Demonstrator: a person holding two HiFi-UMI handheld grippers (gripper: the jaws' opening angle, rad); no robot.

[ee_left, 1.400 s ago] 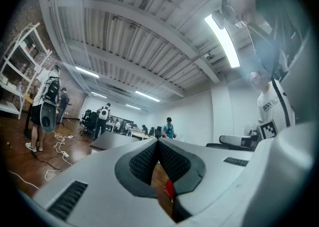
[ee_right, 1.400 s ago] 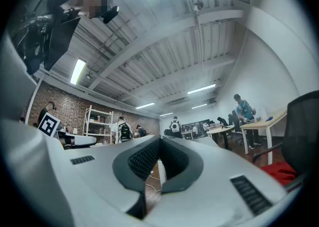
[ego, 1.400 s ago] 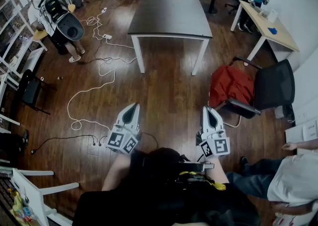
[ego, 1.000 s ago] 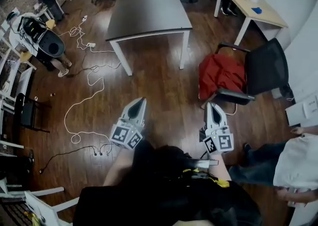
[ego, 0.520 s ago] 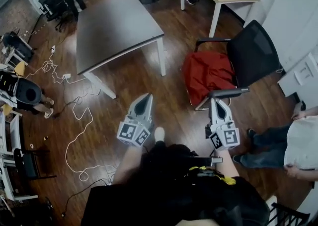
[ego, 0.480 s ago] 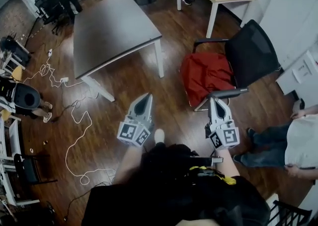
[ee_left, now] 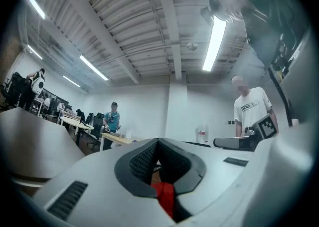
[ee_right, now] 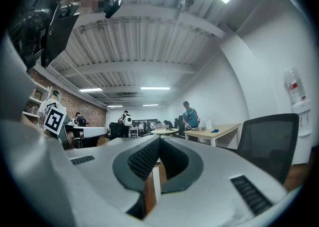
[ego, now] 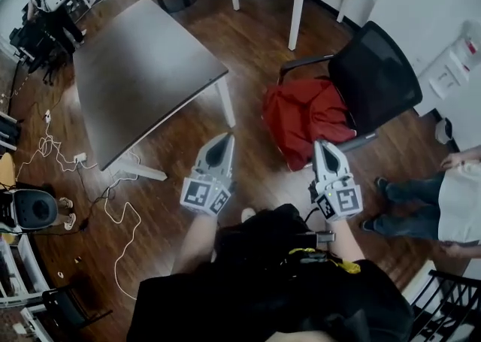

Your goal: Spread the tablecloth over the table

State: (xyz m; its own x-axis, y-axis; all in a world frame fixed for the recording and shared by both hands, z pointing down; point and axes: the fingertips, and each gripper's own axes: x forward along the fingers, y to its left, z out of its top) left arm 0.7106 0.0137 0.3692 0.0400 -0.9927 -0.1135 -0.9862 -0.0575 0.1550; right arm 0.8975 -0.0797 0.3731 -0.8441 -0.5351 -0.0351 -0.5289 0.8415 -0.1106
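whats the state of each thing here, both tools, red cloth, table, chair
left tool: shut, empty
right tool: shut, empty
red tablecloth: bunched up on the chair seat, not held
dark table: bare, uncovered
black chair: upright, holding the tablecloth

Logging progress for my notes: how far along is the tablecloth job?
Nothing done: the dark table is bare. In hand: nothing; left gripper and right gripper are shut, empty. Remaining: pick the red cloth off the black chair and spread it.
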